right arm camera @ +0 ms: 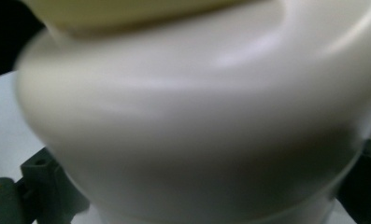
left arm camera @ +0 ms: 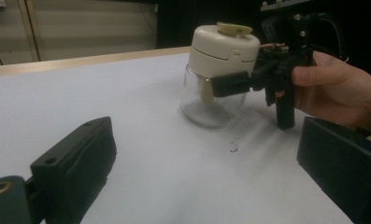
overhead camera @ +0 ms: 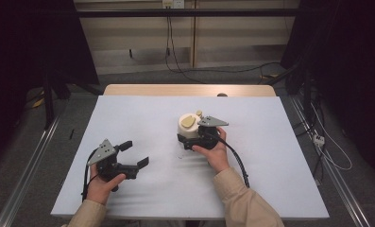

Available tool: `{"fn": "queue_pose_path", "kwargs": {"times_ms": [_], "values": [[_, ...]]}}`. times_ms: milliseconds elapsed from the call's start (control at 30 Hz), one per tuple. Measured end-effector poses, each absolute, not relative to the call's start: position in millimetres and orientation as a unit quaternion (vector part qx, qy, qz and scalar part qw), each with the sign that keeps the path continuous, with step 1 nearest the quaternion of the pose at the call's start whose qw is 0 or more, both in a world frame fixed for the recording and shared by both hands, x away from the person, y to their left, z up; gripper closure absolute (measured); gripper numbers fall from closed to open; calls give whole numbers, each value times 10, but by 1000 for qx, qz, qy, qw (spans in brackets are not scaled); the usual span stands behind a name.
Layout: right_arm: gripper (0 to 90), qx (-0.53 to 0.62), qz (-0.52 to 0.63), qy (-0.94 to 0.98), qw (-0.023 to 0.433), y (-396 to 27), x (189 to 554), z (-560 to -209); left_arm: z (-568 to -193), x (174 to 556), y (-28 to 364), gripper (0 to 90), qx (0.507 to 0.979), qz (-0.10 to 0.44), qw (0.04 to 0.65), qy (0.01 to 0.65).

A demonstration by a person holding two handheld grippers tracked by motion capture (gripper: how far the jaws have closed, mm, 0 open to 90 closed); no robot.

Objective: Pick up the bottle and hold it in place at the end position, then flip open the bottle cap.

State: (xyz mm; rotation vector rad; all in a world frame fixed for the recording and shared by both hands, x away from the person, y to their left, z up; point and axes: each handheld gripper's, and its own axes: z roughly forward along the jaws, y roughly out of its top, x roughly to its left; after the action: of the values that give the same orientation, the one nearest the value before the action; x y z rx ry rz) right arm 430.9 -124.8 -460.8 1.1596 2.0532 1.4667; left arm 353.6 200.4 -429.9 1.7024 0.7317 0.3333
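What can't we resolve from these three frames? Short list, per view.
- Jar contents: left gripper view shows clear glass under the cream lid; empty or not, can't tell.
- Right gripper contact with the jar: high view, lid and grey plate cover the jaws.
- Lid detail: right gripper view, too close and blurred.
- Small dark mark on the white table: too small to identify.
- Left gripper: open, holding nothing.

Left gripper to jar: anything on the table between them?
Just bare white table cover between the left gripper and the jar, per the high view.
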Motion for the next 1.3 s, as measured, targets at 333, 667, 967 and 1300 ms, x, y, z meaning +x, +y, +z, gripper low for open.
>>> {"fn": "queue_pose_path", "kwargs": {"times_ms": [333,667,967,1300], "values": [[20,412,509,733,180,-1256,4298,-4605,-4257,3579,1928,48,732,133,587,320],[22,408,505,739,178,-1270,4279,-4589,-4201,3638,1822,52,733,125,587,319],[23,406,503,742,177,-1277,4275,-4582,-4168,3688,1730,58,740,114,582,318],[23,406,502,743,176,-1281,4270,-4580,-4137,3739,1691,62,739,109,580,325]]}}
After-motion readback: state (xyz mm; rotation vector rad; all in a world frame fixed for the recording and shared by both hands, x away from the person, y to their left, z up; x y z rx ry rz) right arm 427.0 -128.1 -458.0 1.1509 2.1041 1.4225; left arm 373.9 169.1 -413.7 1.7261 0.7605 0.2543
